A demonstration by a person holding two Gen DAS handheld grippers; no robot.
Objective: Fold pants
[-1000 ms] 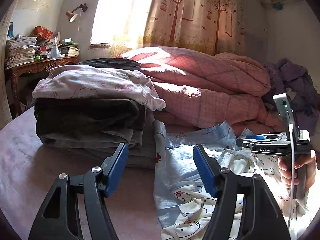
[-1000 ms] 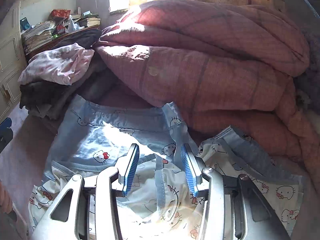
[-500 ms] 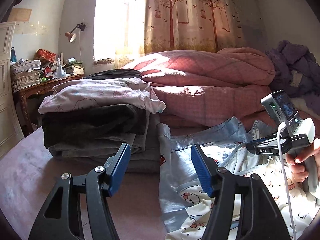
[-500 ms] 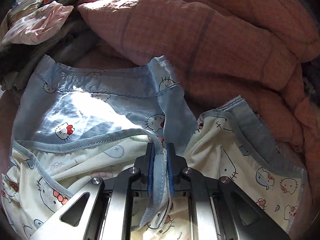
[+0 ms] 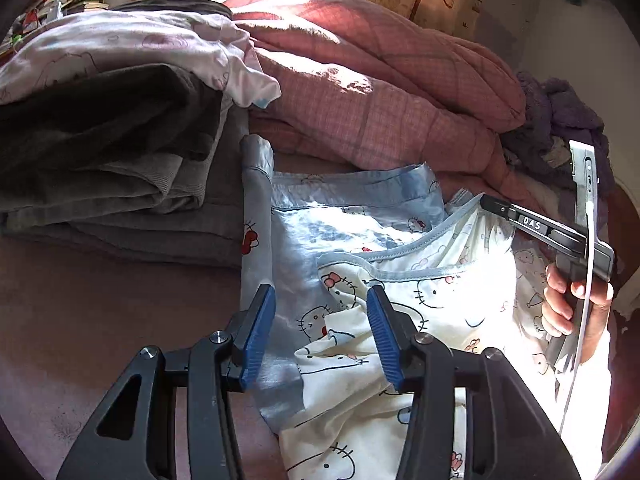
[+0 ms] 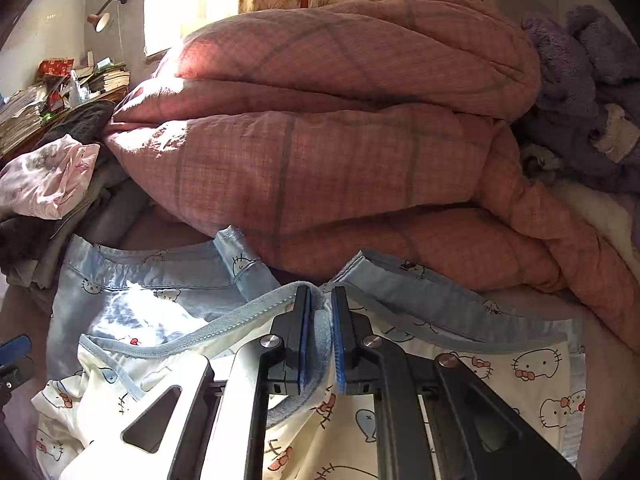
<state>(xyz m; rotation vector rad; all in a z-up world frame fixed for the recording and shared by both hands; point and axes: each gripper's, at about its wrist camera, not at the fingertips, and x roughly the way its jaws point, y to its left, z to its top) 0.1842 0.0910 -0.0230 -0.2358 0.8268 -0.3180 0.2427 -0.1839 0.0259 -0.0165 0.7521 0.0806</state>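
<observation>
Here, pants [image 5: 400,264] between closing left claw [image 5: 320,336], waistband in right claw [image 6: 320,336]

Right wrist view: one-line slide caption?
Right gripper shut on the pants waistband, pink quilt behind.

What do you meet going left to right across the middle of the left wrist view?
Stack of folded dark clothes → blue cuff of the cartoon-print pants → their blue waistband edge → right claw, shut on that edge → hand holding it.
</observation>
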